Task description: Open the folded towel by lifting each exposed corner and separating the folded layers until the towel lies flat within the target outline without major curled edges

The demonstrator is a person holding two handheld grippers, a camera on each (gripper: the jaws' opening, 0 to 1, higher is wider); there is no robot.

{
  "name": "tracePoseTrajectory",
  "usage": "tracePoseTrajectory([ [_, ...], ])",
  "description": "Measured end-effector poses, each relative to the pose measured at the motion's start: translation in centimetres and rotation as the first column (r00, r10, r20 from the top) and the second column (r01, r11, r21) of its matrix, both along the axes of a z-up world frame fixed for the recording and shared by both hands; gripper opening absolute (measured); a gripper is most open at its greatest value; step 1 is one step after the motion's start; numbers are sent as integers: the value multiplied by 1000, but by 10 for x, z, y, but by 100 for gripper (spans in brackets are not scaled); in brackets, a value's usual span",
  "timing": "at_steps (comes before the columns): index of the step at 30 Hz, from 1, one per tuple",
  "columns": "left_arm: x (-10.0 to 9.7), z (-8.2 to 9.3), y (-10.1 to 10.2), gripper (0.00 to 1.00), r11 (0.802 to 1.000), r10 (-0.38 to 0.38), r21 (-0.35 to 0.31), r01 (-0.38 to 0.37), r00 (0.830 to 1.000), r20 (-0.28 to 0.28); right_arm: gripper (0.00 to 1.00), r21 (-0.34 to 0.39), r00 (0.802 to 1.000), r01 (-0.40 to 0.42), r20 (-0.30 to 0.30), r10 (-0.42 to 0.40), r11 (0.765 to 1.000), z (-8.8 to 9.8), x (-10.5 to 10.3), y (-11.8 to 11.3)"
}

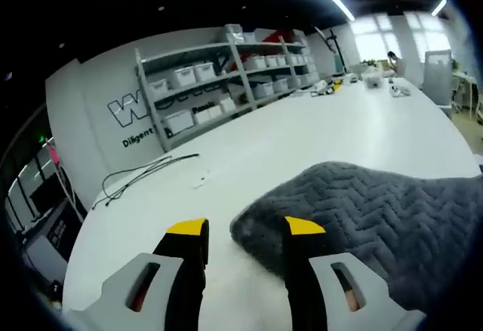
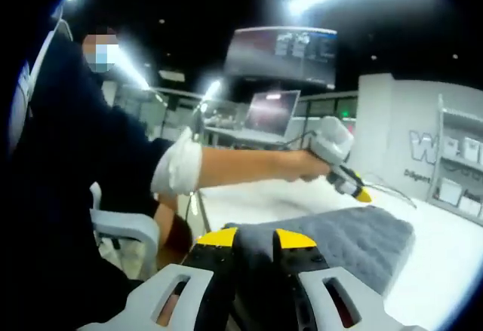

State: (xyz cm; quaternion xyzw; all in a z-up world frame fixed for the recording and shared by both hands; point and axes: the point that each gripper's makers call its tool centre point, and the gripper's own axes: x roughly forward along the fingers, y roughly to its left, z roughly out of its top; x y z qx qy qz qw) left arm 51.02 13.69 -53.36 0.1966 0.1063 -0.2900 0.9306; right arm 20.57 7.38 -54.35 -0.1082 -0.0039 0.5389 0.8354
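- In the left gripper view, the left gripper [image 1: 247, 228] sits at the bottom centre of the frame, its yellow-tipped jaws parted, with the rounded corner of the grey towel [image 1: 377, 218] lying between them, not pinched.
- The towel, with its herringbone weave, spreads across the lower right of that view on the white table [image 1: 287, 142]; a black cable [image 1: 143, 173] lies at centre left and shelving with bins [image 1: 226, 82] lines the wall above.
- In the right gripper view, the right gripper [image 2: 255, 234] at bottom centre has its jaws closed on a raised fold of the towel [image 2: 355, 237].
- At centre right of that view, the person's hand [image 2: 302, 167] holds the left gripper [image 2: 355, 188] just above the towel's far edge.
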Motion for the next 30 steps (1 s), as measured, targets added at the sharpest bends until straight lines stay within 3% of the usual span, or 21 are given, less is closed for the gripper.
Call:
tracePoseTrajectory([
  [4, -1, 1, 3, 39, 1000, -1, 10, 1, 1000, 14, 16, -1, 1000, 12, -3, -12, 1000, 1, 3, -5],
  [9, -16, -7, -3, 41, 999, -35, 32, 36, 999, -30, 19, -8, 1000, 10, -17, -10, 1000, 1, 15, -13],
  [16, -39, -8, -14, 43, 996, -83, -37, 80, 993, -78, 22, -30, 1000, 23, -14, -23, 999, -2, 20, -26],
  [18, -42, -1, -13, 43, 996, -65, -60, 63, 997, -42, 23, -32, 1000, 25, -13, -26, 999, -3, 20, -30],
  [23, -59, -5, -13, 43, 996, -68, -69, 64, 996, -63, 24, -40, 999, 38, 0, -38, 999, -3, 24, -39],
  [26, -69, -6, -16, 44, 992, -85, -101, 76, 993, -83, 25, -83, 998, 49, 31, -46, 995, -4, 30, -47],
  [30, -81, -10, -16, 45, 994, -86, -80, 79, 993, -86, 25, -90, 998, 49, 44, -45, 995, 3, 35, -57],
])
